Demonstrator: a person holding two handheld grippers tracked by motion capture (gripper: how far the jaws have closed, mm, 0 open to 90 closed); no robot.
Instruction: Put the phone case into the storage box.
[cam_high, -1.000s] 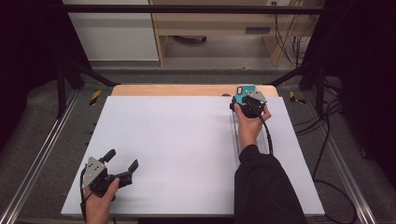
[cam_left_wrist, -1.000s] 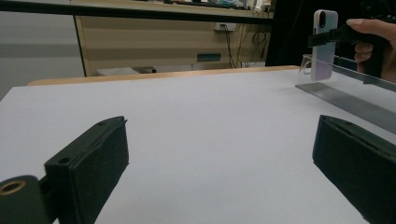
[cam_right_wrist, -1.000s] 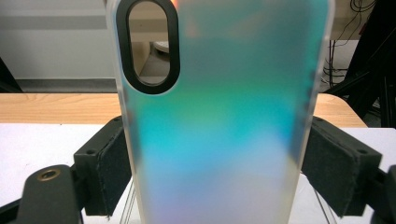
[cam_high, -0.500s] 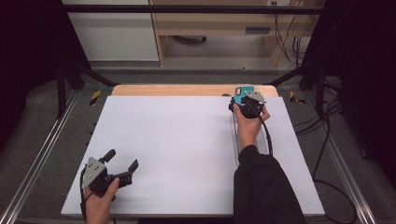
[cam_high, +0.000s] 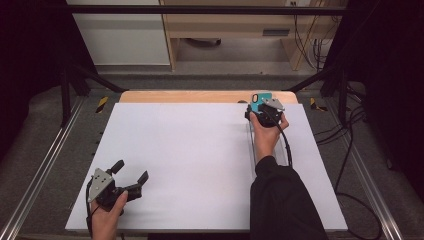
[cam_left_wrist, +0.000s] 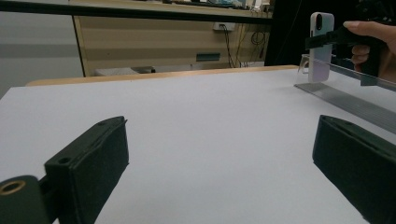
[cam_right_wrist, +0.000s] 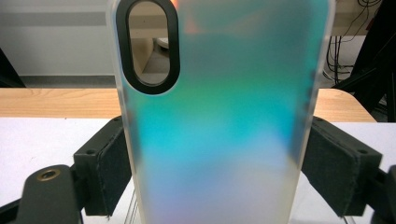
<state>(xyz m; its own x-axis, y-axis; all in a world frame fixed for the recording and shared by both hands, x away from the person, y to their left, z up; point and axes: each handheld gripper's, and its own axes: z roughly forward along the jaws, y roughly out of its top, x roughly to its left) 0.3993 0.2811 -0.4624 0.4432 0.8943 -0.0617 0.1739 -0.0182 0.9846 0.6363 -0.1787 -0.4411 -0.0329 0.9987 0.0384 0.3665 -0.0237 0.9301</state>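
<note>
Your right hand-held gripper (cam_right_wrist: 215, 172) clamps an upright phone case (cam_right_wrist: 219, 107); your left hand-held gripper (cam_high: 131, 176) sits wide open and empty over the desk (cam_high: 200, 150).

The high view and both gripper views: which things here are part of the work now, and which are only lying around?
In the work:
- phone case, upright, clamped by the right gripper
- clear stand under it
- left gripper, open and holding nothing, resting near the white table's near edge

Just lying about:
- cables on the floor
- wooden furniture behind

right gripper (cam_high: 256, 106) edged slightly right with phone case (cam_high: 260, 99)
</note>
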